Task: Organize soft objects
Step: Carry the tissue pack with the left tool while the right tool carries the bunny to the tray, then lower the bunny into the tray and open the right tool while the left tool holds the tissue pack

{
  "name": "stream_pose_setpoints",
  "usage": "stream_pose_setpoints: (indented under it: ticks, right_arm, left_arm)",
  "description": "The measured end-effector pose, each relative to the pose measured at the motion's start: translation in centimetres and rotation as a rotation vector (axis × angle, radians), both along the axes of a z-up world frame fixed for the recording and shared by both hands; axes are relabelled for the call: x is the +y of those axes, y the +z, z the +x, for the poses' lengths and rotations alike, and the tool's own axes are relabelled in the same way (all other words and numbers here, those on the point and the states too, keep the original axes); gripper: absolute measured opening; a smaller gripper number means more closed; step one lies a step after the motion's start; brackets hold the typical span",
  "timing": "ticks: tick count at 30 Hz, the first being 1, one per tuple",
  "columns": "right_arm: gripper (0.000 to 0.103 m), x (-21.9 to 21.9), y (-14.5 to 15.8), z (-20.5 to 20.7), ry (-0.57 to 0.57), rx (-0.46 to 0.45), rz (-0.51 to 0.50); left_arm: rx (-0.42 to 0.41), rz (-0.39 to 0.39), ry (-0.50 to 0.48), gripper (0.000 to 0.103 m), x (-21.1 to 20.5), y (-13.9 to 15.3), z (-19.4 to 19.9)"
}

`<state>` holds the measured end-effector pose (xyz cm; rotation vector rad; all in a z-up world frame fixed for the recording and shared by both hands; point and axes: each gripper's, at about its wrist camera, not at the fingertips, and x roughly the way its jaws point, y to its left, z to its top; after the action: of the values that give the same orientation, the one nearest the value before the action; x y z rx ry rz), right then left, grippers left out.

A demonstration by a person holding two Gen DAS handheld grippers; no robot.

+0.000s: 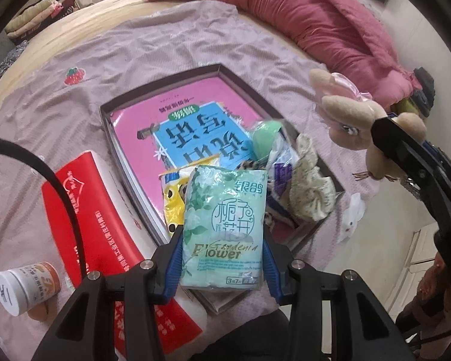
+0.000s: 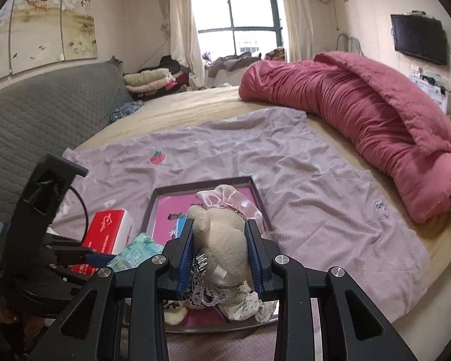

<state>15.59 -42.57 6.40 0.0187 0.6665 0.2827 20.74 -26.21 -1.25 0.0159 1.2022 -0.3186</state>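
Your left gripper [image 1: 224, 266] clamps the lower half of a pale green tissue pack [image 1: 225, 225], its blue pads pressing both long edges so the soft packet hangs upright over the near corner of the dark shallow box [image 1: 159, 90]. Your right gripper [image 2: 221, 258] squeezes a beige plush bunny [image 2: 222, 237] by the body, pink satin bow up, held above the same box. Both loads appear poised for dropping in, likely why they hover there. Under them, small pouches, a green sponge [image 1: 264, 138] and a floral scrunchie [image 1: 311, 192] already crowd that end, on a pink-and-blue book [image 1: 177, 126]. Beside the box lie a red tissue packet [image 1: 96, 210] and a white jar [image 1: 24, 285], on the lilac sheet [image 1: 165, 45]. Beyond, a rose quilt [image 2: 360, 99] sprawls across the bed.
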Motion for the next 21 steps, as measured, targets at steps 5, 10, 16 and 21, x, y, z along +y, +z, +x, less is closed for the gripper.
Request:
stream_pose_setpoints:
  ticks: [5,10,16,21]
  right_arm:
    - [0.033,1.0,-1.8,0.7,0.048,0.03,-0.016]
    - [0.033,2.2,-4.2,1.6,0.086,0.069,-0.031]
    - [0.033,2.7,-6.2,2.0,0.093,0.081,-0.034]
    - [0.034,3.2,-7.3,2.3,0.103,0.086,-0.057]
  left_arm:
    - [0.025,0.013,0.017,0.047,0.5,-1.4,0.8]
    - [0.022,0.028,0.022,0.047,0.7,-1.7,1.0]
    - [0.019,0.023,0.026,0.047,0.9,-1.8,1.1]
    - [0.017,0.03,0.025,0.047,0.9,-1.9,1.2]
